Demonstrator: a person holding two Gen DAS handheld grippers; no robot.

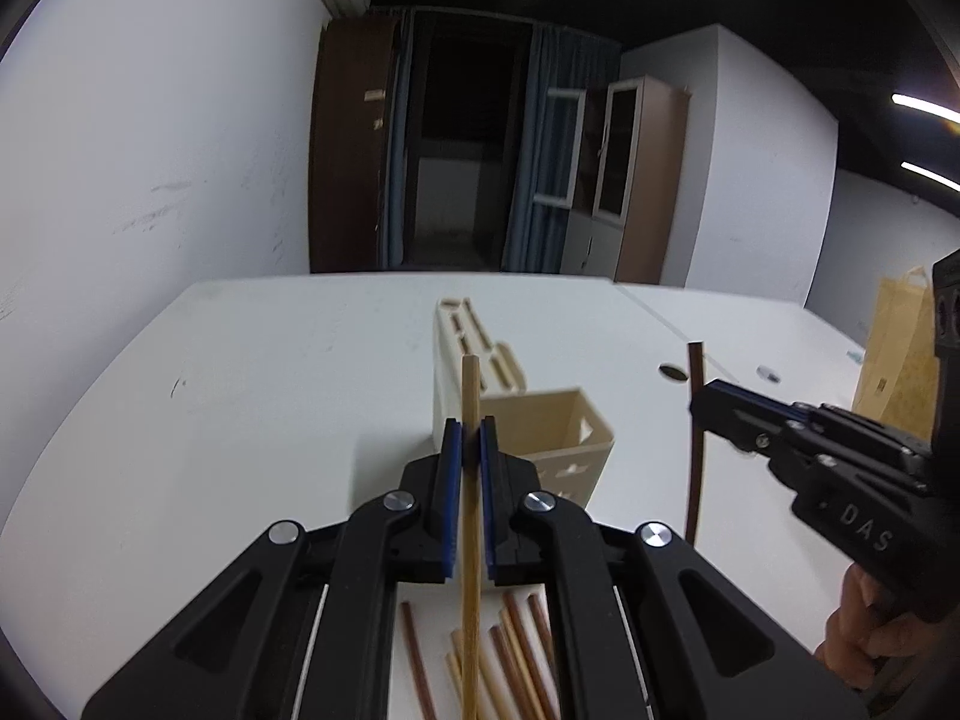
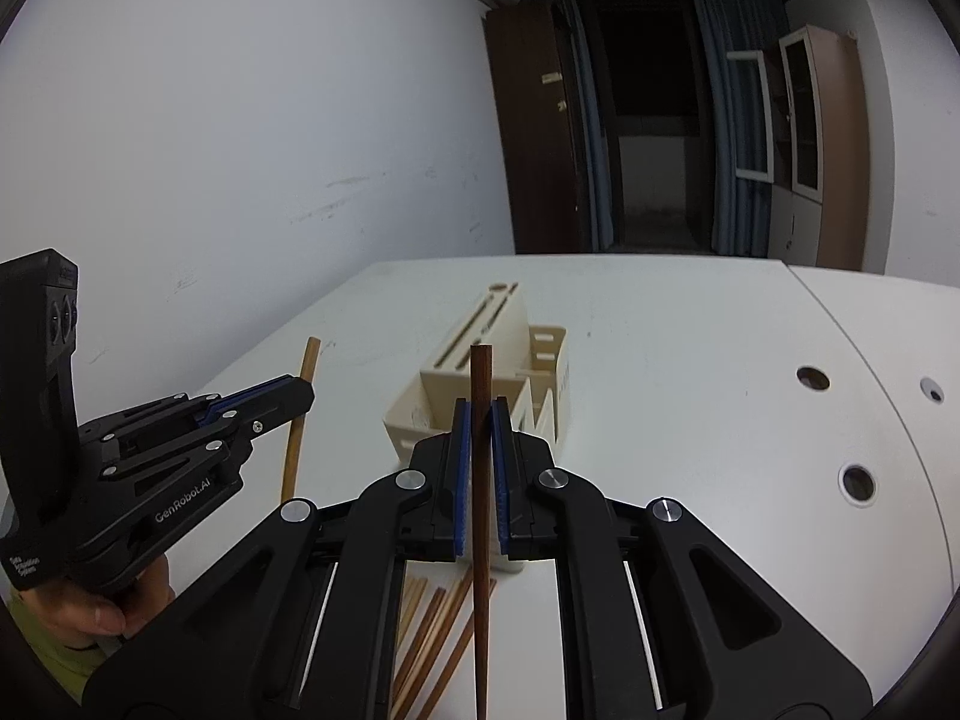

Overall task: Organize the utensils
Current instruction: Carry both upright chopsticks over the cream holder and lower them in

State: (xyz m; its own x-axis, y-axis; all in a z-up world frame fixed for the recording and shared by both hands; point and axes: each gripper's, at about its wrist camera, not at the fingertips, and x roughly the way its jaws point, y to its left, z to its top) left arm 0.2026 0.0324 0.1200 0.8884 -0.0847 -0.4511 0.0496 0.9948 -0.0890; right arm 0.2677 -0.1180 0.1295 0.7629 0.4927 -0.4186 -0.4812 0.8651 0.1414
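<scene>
My left gripper (image 1: 471, 438) is shut on a light wooden chopstick (image 1: 471, 480) held upright above the table. It also shows in the right wrist view (image 2: 303, 387) with the light chopstick (image 2: 298, 420). My right gripper (image 2: 480, 420) is shut on a dark brown chopstick (image 2: 480, 480), also upright; it appears in the left wrist view (image 1: 699, 405) with the dark chopstick (image 1: 696, 468). A cream utensil holder (image 1: 540, 426) (image 2: 498, 360) with slots and an open bin stands just beyond both grippers. Several loose chopsticks (image 1: 516, 648) (image 2: 432, 630) lie on the table below the grippers.
The white table (image 1: 270, 390) (image 2: 690, 360) has round cable holes (image 2: 813, 378) at the right. A brown paper bag (image 1: 894, 354) stands at the far right. A white wall runs along the table's left side; cabinets and a dark doorway lie beyond.
</scene>
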